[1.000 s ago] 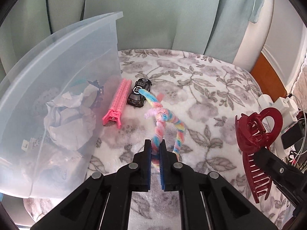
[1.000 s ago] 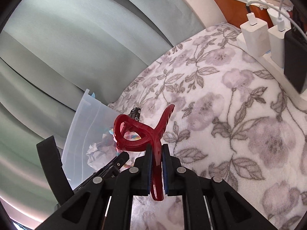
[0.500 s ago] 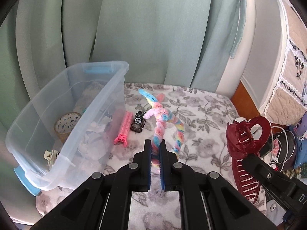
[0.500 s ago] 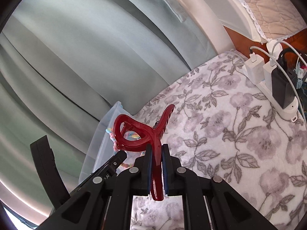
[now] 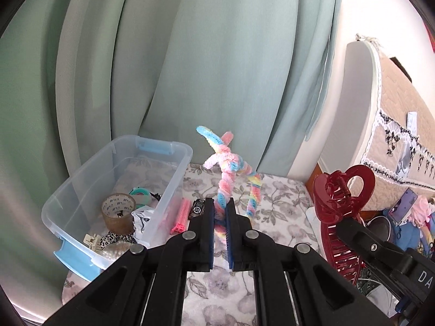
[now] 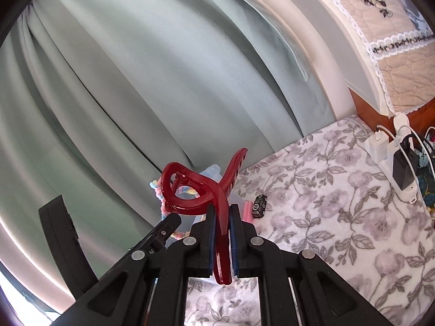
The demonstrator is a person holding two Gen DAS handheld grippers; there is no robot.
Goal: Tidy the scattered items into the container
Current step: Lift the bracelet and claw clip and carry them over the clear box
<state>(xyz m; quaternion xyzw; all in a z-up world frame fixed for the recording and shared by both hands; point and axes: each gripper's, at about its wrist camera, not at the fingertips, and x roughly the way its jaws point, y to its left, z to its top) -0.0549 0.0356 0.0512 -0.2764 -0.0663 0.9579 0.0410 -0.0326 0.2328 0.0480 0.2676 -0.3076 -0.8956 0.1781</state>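
Note:
My left gripper (image 5: pixel 219 212) is shut on a pastel rainbow pipe-cleaner twist (image 5: pixel 227 168) and holds it high above the floral table. My right gripper (image 6: pixel 222 218) is shut on a dark red hair claw (image 6: pixel 201 190), which also shows in the left wrist view (image 5: pixel 339 201), to the right of the left gripper. The clear plastic container (image 5: pixel 174 187) with blue latches stands at the left. It holds a tape roll (image 5: pixel 118 212), white paper and small items. A pink comb-like clip (image 5: pixel 180 216) and a small black toy car (image 5: pixel 198 208) lie on the cloth beside the container's right wall.
A white power strip with chargers (image 6: pixel 399 160) lies at the table's right edge. Green curtains (image 5: pixel 190 68) hang behind the table. A quilted cover (image 5: pixel 402 141) and clutter stand to the right. The floral cloth (image 6: pixel 326 203) covers the table.
Both grippers have risen well above the table with their items held. The container and table now look smaller and lower in both views.

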